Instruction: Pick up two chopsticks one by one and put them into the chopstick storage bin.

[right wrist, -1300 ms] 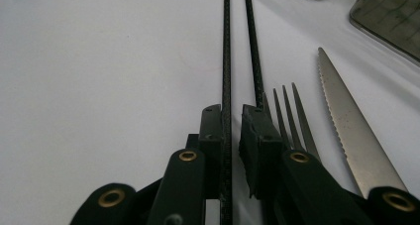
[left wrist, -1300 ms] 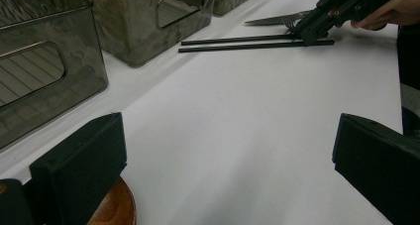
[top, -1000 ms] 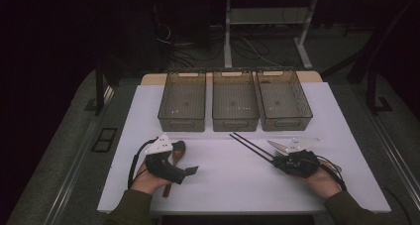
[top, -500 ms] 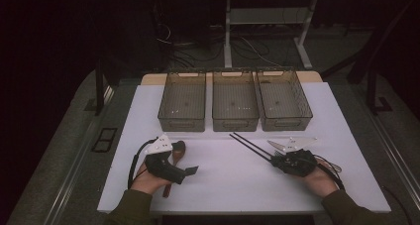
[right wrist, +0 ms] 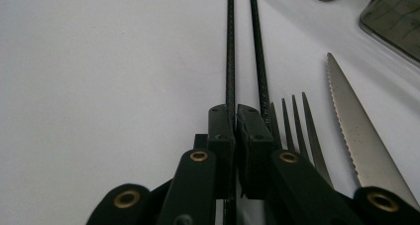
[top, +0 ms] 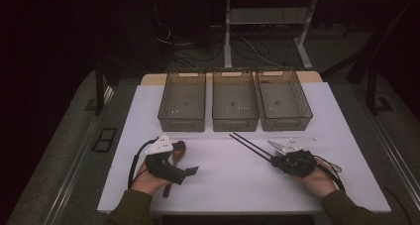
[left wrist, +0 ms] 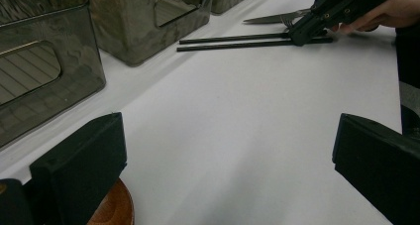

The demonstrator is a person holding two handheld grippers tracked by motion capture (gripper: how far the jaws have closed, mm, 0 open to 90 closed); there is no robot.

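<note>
Two black chopsticks [top: 250, 145] lie side by side on the white table [top: 228, 185], pointing toward the bins. My right gripper [top: 275, 160] sits low at their near ends. Its jaws have just been closing and now stand shut on one chopstick [right wrist: 230, 46]; the second chopstick [right wrist: 257, 46] runs along the outside of the right jaw. A fork [right wrist: 292, 121] and a serrated knife [right wrist: 351, 121] lie just right of that gripper. My left gripper [top: 185, 174] rests at the front left with its jaws wide open and nothing between them [left wrist: 230, 121]. A wooden spoon [top: 177, 150] lies under it.
Three translucent grey bins [top: 181, 122] [top: 235, 122] [top: 287, 122] stand in a row at the back of the table. Bare white surface stretches between the two hands. Beyond the table are dark floor, cables and a desk frame.
</note>
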